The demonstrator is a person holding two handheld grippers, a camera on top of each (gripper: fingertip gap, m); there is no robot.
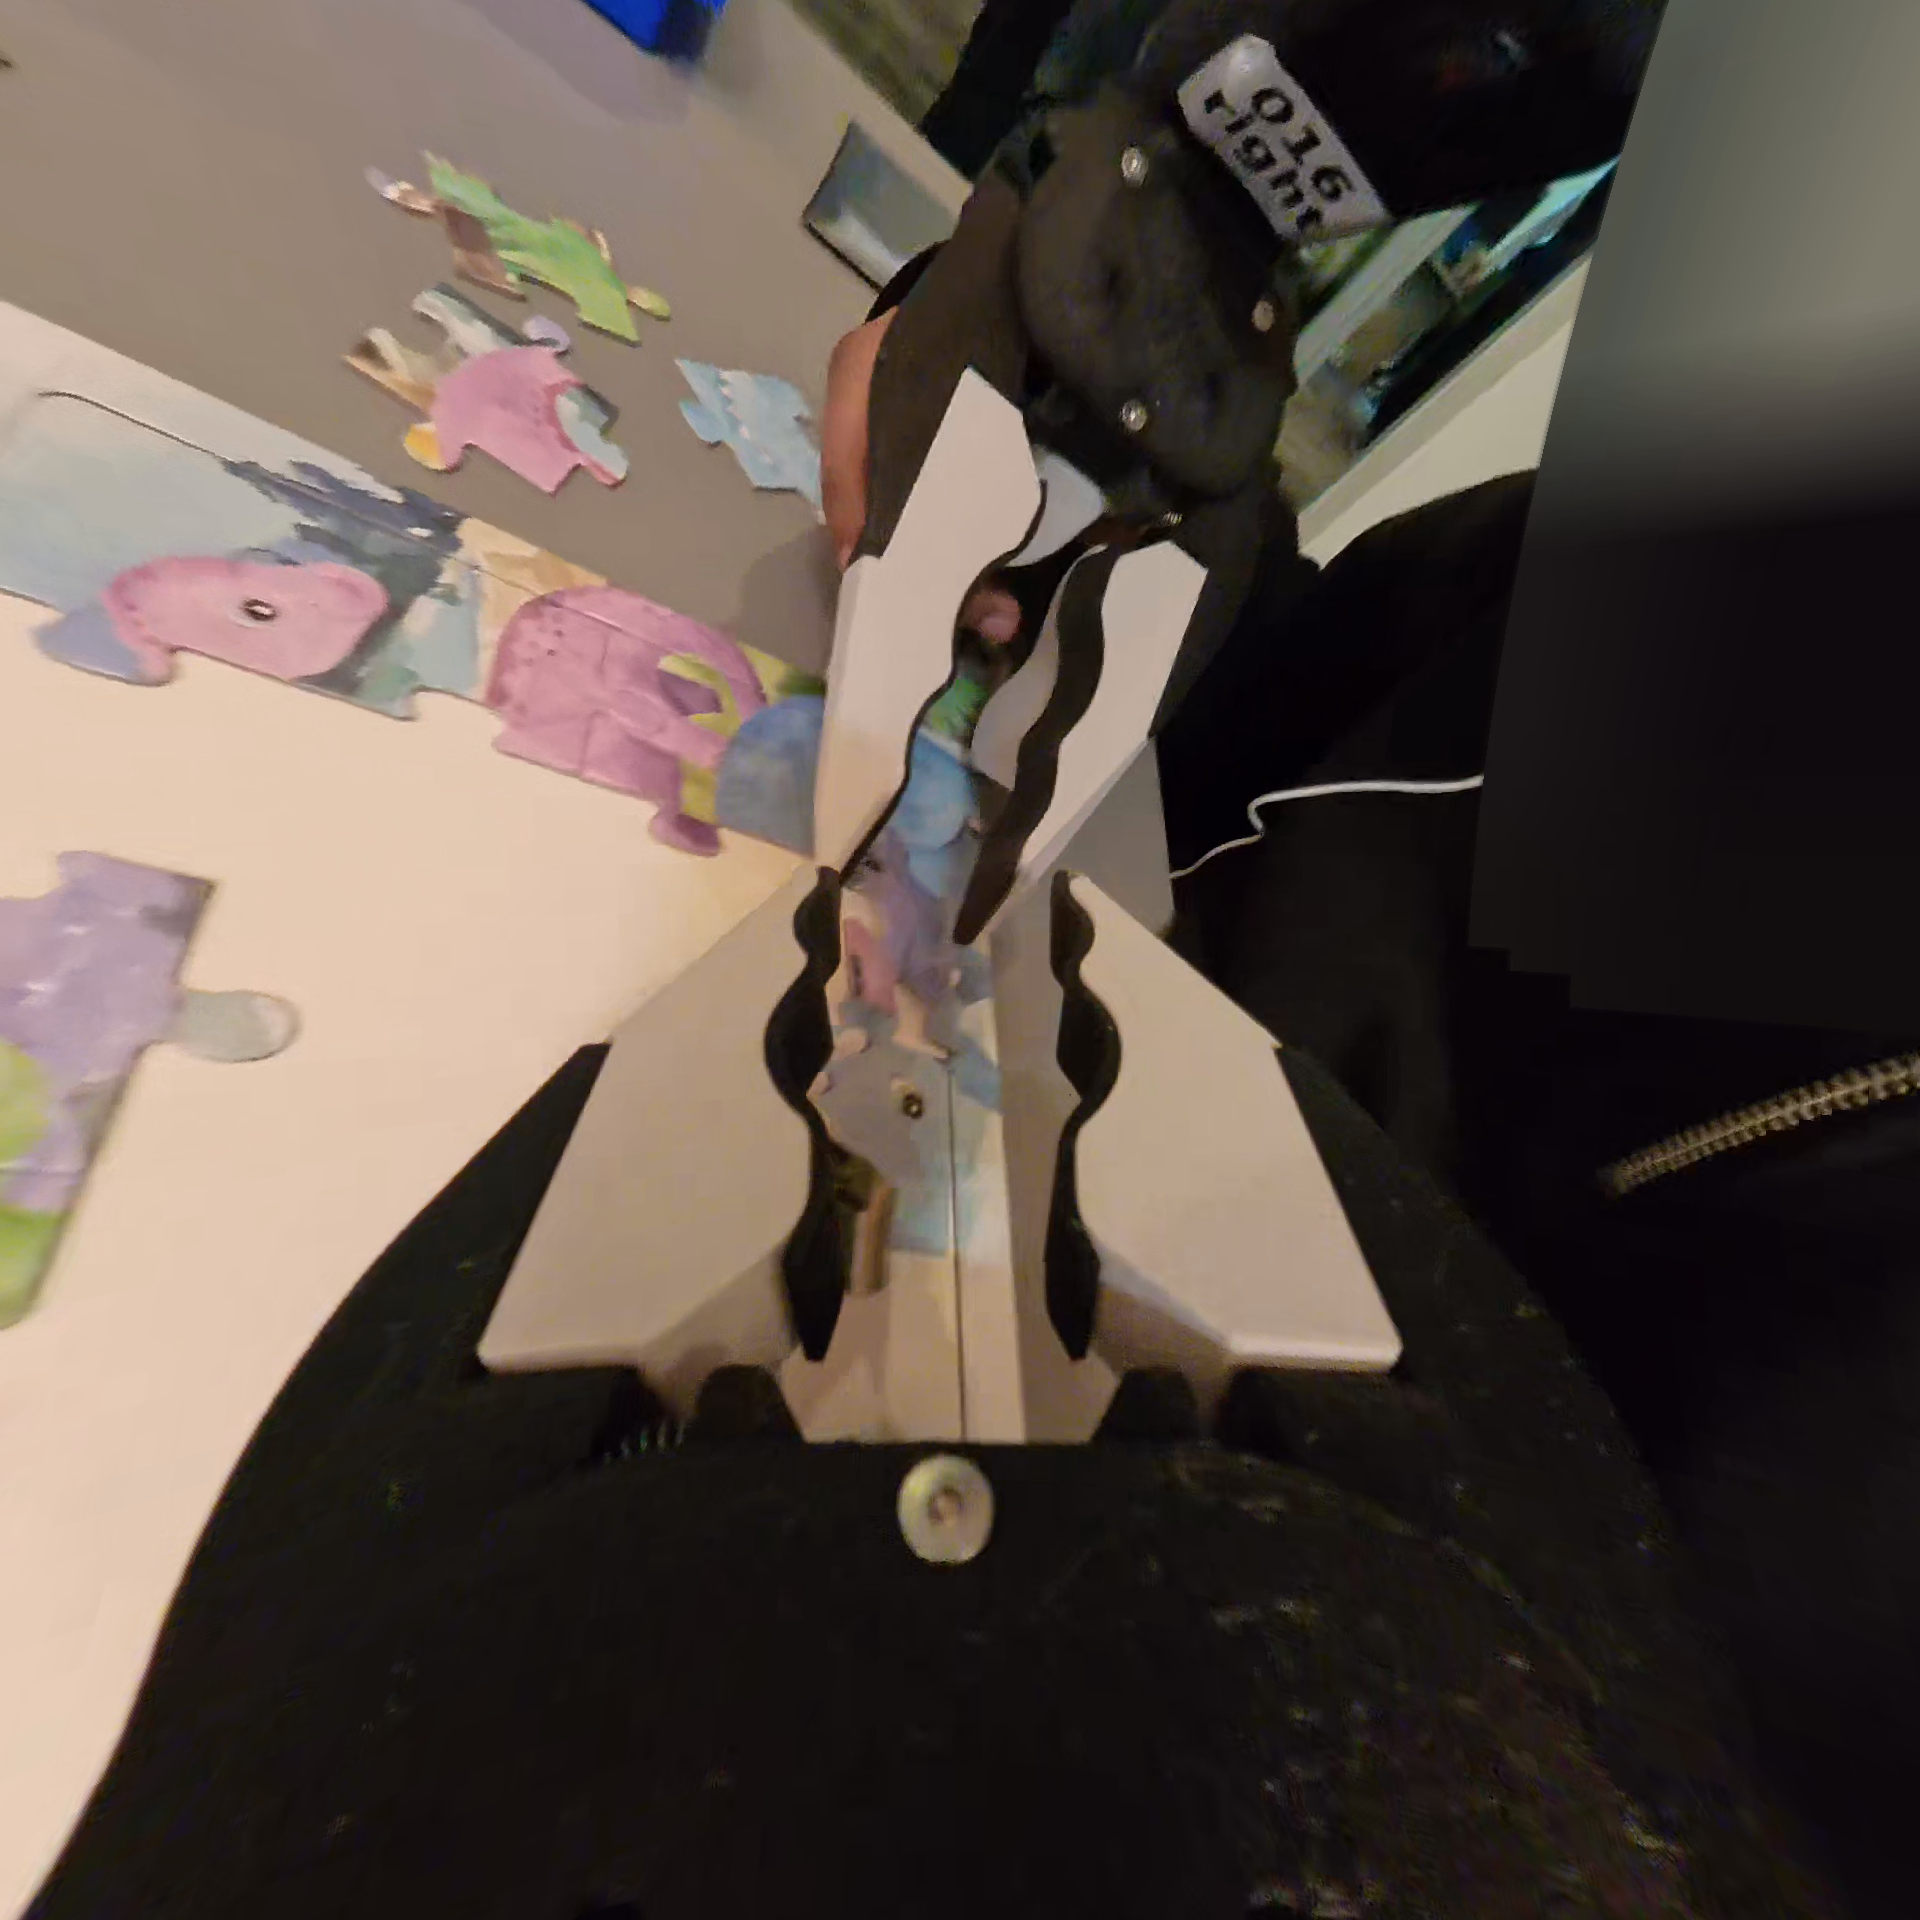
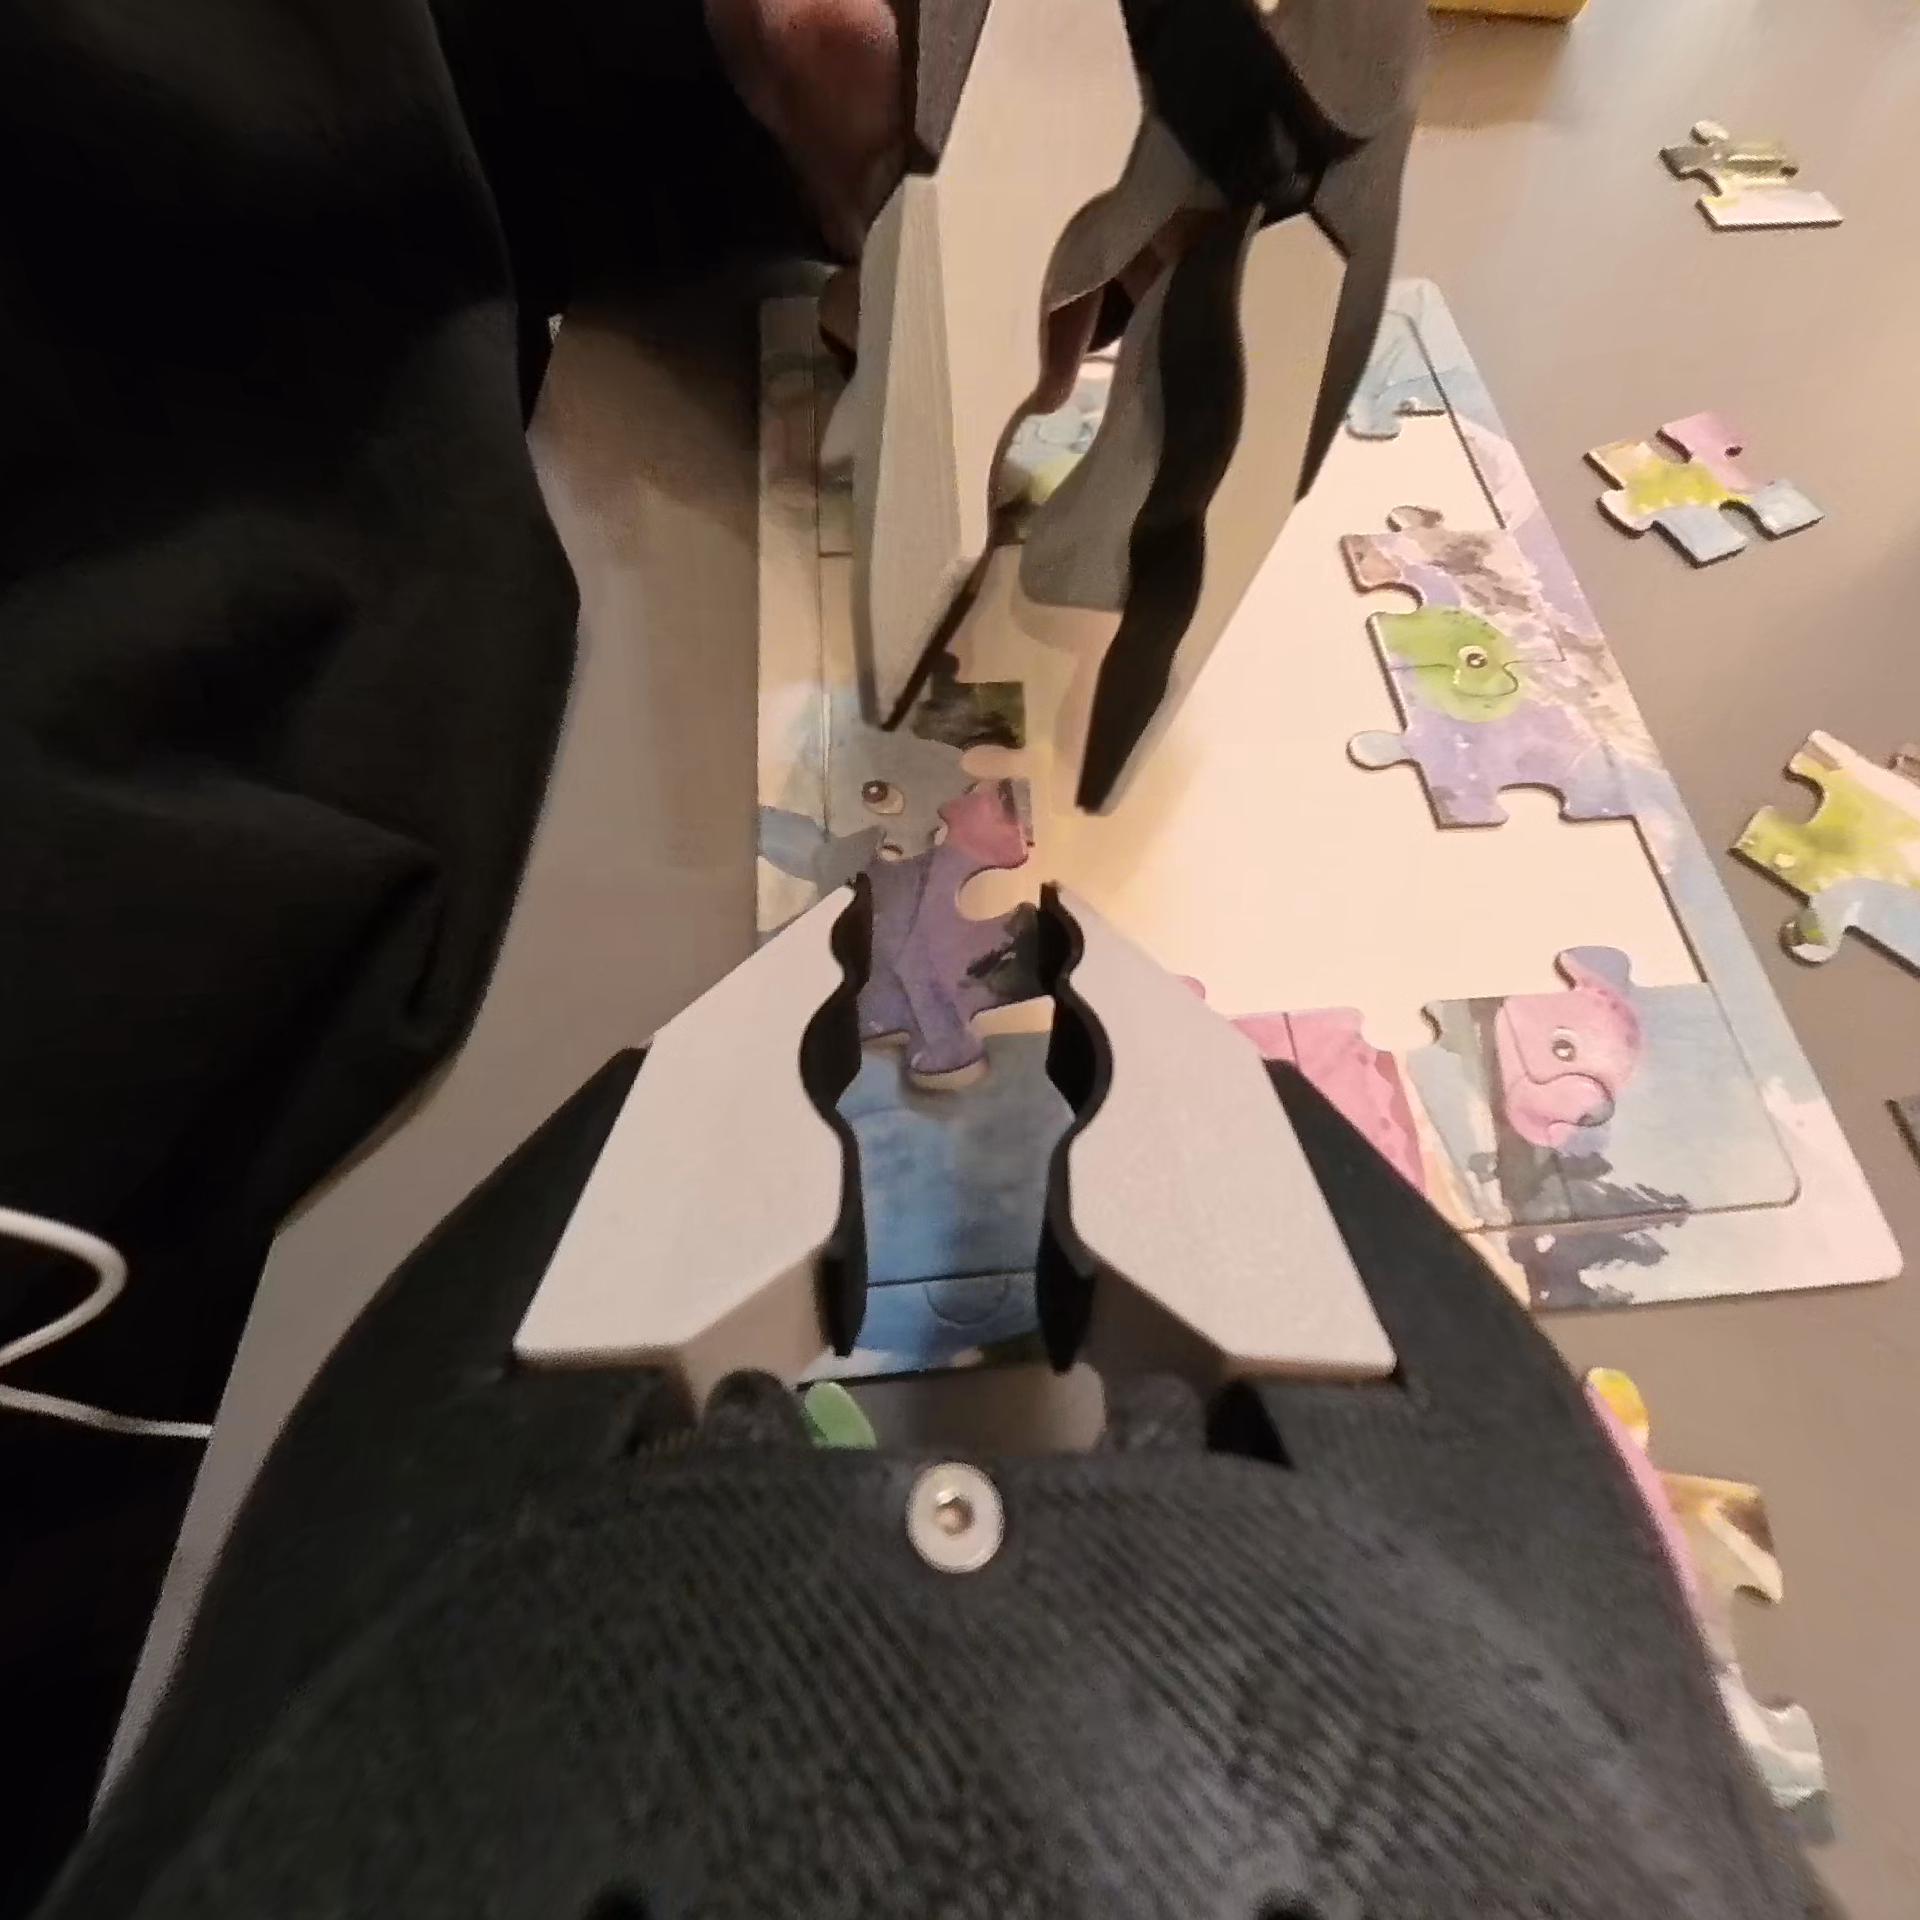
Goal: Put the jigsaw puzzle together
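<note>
The puzzle tray (image 2: 1247, 831) is a cream board with a printed frame on a grey table; it also shows in the left wrist view (image 1: 416, 935). A purple piece (image 2: 925, 987) lies flat at the tray's near corner, beside a grey creature piece (image 2: 883, 800). My right gripper (image 2: 953, 899) is open, its fingers straddling the purple piece. My left gripper (image 2: 987, 758) comes in from the far side, open, tips down at the same corner. In the left wrist view my left gripper (image 1: 943, 881) and right gripper (image 1: 912, 899) meet tip to tip over the purple piece (image 1: 883, 956).
Placed pieces: a green-and-purple group (image 2: 1475, 665) and a pink creature (image 2: 1558, 1060). Loose pieces lie on the table right of the tray (image 2: 1704, 488), (image 2: 1849, 831), and beyond it (image 1: 540, 249), (image 1: 520, 416), (image 1: 748, 416). A person's dark clothing (image 2: 260, 623) and a white cable are at the left. My left and right fingertips are right by each other.
</note>
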